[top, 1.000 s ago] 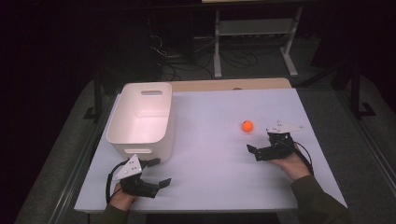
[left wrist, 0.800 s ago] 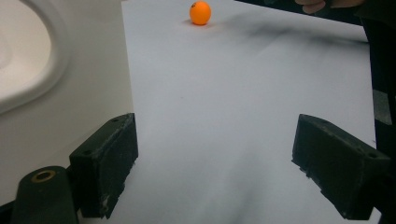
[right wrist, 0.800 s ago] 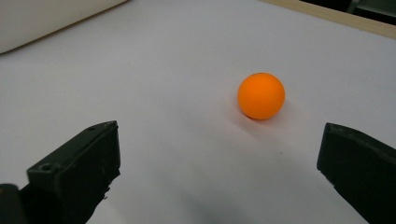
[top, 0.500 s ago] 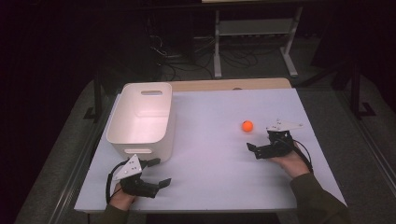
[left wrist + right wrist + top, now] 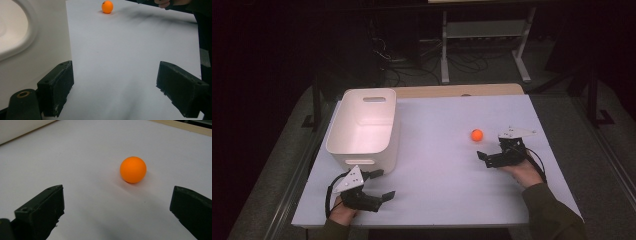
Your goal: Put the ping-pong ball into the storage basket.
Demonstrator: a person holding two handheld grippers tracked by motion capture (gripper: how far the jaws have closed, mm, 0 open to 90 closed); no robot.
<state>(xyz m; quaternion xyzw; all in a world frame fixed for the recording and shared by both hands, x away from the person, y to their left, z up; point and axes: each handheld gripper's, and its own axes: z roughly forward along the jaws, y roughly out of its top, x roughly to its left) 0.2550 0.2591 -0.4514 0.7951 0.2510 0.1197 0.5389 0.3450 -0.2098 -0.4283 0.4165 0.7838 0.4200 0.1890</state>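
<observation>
A small orange ball (image 5: 476, 135) lies on the white table top (image 5: 437, 195), right of centre. My right gripper (image 5: 490, 150) rests on the table just right of and nearer than the ball, open, a short gap away. In the right gripper view the ball (image 5: 133, 169) sits ahead of the wide-spread jaws of my right gripper (image 5: 117, 190), slightly right of their midline. My left gripper (image 5: 383, 184) lies open at the front left, empty, close to the white bin (image 5: 362, 97). Far ahead of the left gripper (image 5: 115, 66) the ball (image 5: 107, 6) shows small.
The white bin's rim (image 5: 17, 47) curves past the left jaw, its wall (image 5: 20, 127) far off in the right gripper view. A wooden strip (image 5: 462, 91) runs along the table's back edge. Dark floor, cables and a metal stand (image 5: 484, 30) lie beyond.
</observation>
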